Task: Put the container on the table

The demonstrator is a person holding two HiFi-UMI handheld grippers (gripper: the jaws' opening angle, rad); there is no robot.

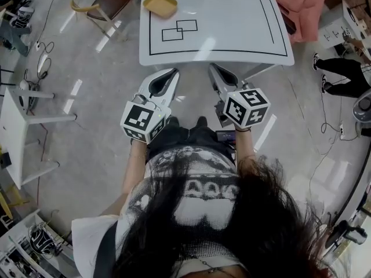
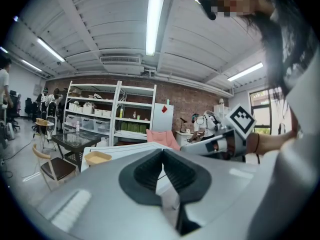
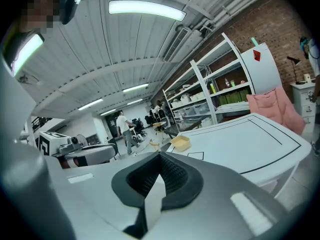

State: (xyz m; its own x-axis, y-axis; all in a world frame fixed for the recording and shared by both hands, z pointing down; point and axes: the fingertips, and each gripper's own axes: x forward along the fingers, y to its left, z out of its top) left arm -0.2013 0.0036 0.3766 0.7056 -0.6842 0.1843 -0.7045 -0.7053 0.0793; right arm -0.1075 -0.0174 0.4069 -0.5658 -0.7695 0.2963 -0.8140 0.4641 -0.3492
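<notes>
A shallow yellow container [image 1: 160,4] sits at the far left corner of the white table [image 1: 232,33], which has a black border line and two small overlapping squares drawn on it. My left gripper [image 1: 168,73] and right gripper [image 1: 215,68] are held side by side just short of the table's near edge, both pointing toward it. Both are shut with nothing between their jaws. The left gripper view shows its gripper [image 2: 162,151] with the container [image 2: 97,157] beyond it to the left. In the right gripper view its gripper [image 3: 159,156] points at the container [image 3: 181,143] on the table [image 3: 250,144].
A brown chair [image 1: 111,3] stands left of the table's far end and a pink seat [image 1: 302,4] at its right. Another white table [image 1: 16,126] is at the left. A person's legs [image 1: 342,68] and cables [image 1: 327,120] occupy the floor at the right.
</notes>
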